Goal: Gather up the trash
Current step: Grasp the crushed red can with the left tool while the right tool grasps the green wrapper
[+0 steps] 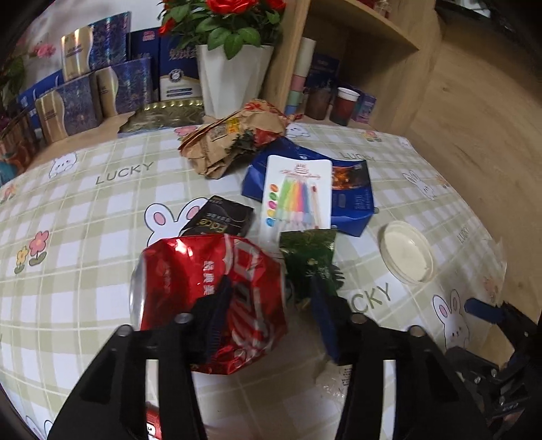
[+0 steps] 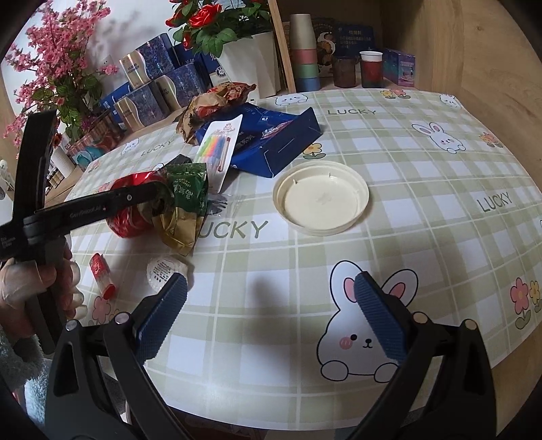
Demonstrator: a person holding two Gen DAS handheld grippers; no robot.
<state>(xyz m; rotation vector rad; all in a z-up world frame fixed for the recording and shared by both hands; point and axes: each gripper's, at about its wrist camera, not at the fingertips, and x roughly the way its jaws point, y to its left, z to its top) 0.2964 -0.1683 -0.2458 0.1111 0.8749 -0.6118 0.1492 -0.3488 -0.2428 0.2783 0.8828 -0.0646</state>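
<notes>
A: left tongs (image 1: 267, 304)?
B: Clamped on the crushed red can (image 1: 210, 298), on the worktop (image 1: 101, 216) beside the green wrapper (image 1: 310, 260).
A: right tongs (image 2: 271, 314)?
B: Jaws apart, nothing between them, over the bunny print. White lid (image 2: 320, 198) lies ahead, untouched.

A checked tablecloth (image 2: 423, 176) covers the table. At top centre stands a white pot (image 1: 233, 78) of red roses (image 2: 206, 17); blue boxes (image 1: 81, 101) upper left, stacked cups (image 2: 305, 57) upper right.
</notes>
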